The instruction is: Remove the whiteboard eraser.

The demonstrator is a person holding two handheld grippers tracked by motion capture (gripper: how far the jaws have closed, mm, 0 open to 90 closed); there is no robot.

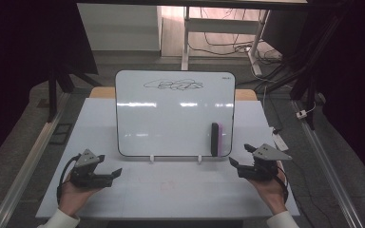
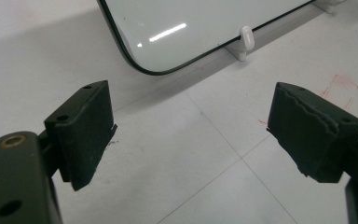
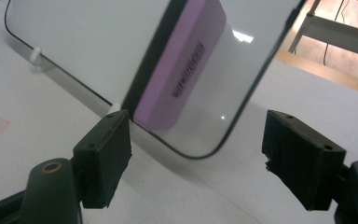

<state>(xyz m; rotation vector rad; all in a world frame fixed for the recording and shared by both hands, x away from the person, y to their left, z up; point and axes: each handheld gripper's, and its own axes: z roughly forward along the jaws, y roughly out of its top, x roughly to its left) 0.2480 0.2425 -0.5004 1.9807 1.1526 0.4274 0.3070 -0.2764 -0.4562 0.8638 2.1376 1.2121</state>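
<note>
Eraser (image 1: 216,138) first: it sits upright on the whiteboard (image 1: 171,118), black on its left side and purple on its right, clinging to the lower right part of the white face just above the bottom edge. In your right gripper view the same eraser (image 3: 182,65) runs as a slanted purple and black bar with dark lettering on the purple, straight ahead of your jaws and beyond them. The whiteboard stands propped on small white clips (image 1: 151,158) at its bottom edge, and a black scribble (image 1: 173,85) crosses the top of its face.

Your right gripper (image 1: 242,156) hovers just below and to the right of the eraser, near the board's lower right corner, apart from both. Its jaws stand wide apart with nothing between the pads; bare table and the board's corner show through the gap in the right gripper view (image 3: 196,158).

Your left gripper (image 1: 110,166) sits near the board's lower left corner, over the white table (image 1: 171,190). Its jaws are spread wide too, gripping nothing; in the left gripper view (image 2: 191,135) they frame bare table, with the board's rounded corner (image 2: 144,70) and one clip (image 2: 245,38) beyond.

Faint red marks (image 2: 342,86) show on the table surface to the right of that clip.
</note>
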